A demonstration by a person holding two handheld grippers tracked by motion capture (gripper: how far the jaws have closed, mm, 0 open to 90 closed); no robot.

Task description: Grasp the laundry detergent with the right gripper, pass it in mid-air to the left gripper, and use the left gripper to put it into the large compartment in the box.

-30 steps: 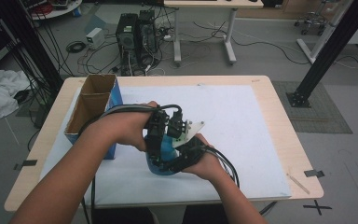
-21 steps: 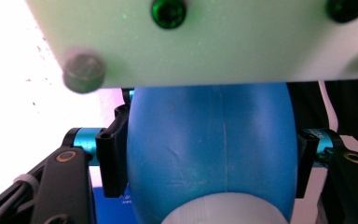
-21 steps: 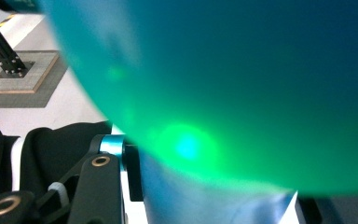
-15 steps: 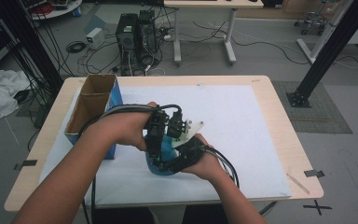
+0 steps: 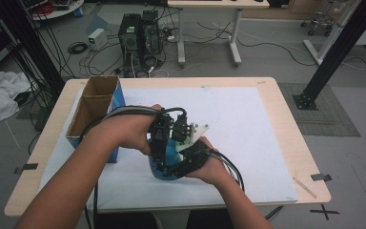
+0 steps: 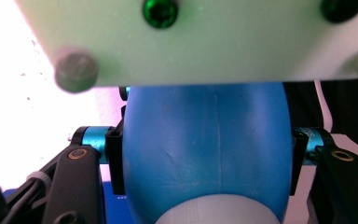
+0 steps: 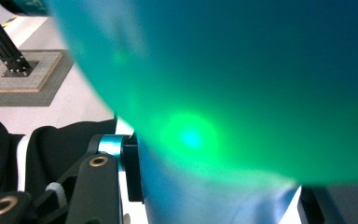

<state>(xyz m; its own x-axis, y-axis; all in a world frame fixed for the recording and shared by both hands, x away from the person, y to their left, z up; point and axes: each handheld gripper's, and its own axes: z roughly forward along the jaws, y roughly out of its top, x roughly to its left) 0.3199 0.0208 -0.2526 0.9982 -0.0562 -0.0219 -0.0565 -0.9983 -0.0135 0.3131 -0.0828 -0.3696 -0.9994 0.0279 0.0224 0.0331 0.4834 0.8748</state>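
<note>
A blue rounded container [image 5: 169, 164] with a pale end is held just above the white sheet at the table's near middle. My left gripper [image 5: 162, 152] comes from the left and is shut on it. In the left gripper view the pads [image 6: 116, 163] press both sides of the blue body [image 6: 205, 140]. My right gripper [image 5: 181, 152], with its grey plate [image 5: 193, 133], comes from the right. In the right gripper view its jaws have just been opening a little, with the container [image 7: 223, 93] still between them and the left pad [image 7: 130, 172] touching it.
An open cardboard box [image 5: 93, 107] with a blue side stands at the table's left. A white sheet [image 5: 248, 124] covers most of the wooden table [image 5: 290, 138]. A thin stick [image 5: 305, 187] lies near the front right corner. Cables trail from both grippers over the near edge.
</note>
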